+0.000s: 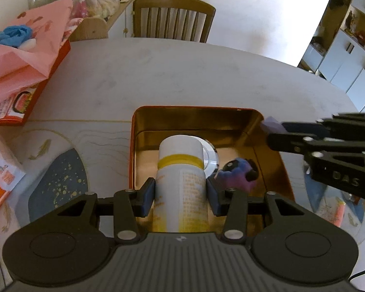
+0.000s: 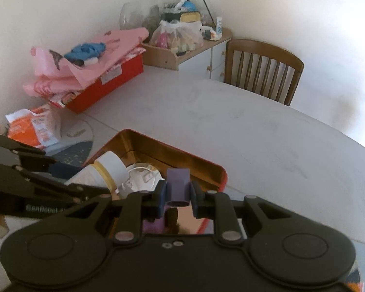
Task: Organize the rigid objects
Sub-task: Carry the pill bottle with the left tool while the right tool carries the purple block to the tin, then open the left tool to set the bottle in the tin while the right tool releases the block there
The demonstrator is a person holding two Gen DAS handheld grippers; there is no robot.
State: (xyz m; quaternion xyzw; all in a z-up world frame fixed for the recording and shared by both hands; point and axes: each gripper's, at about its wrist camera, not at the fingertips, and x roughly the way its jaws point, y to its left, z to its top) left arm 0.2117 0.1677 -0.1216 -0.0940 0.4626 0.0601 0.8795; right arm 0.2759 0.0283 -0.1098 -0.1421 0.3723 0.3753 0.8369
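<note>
At the far left of the left wrist view a red box [image 1: 29, 90] sits on the pale table [image 1: 182, 73], draped with pink paper [image 1: 29, 48] on which a blue cloth [image 1: 12, 34] lies; nearer, orange-and-white packets [image 1: 0, 170] rest on a patterned mat [image 1: 58, 180]. In the middle stands an open red tin [image 1: 194, 119] with a gold inside, its far wall facing a wooden chair [image 1: 174, 17] beyond the table. The left gripper [image 1: 181, 192] is clamped on a white bottle [image 1: 180, 182] — white cap, yellow band, printed label — with a blue pad pressing each side, the bottle tilted forward over the tin. Under the bottle's cap a white round lid [image 1: 210, 155] lies on the tin floor, and just right of it a purple-and-black toy [image 1: 238, 172], close beside the gripper's right pad. At the right edge the right gripper [image 1: 277, 133] reaches in over the tin's right wall, a pale purple piece showing behind its fingers. In the right wrist view that gripper [image 2: 177, 194] is closed narrowly on a small purple block [image 2: 177, 185], squeezed between both pads and held above the tin's [image 2: 206, 163] near corner. To its left the bottle [image 2: 102, 170] leans over the white lid [image 2: 143, 177] — the left gripper's [image 2: 95, 191] black fingers come in from the left edge. Behind, a cabinet [image 2: 189, 53] carries a plastic bag [image 2: 177, 34] and clutter.
</note>
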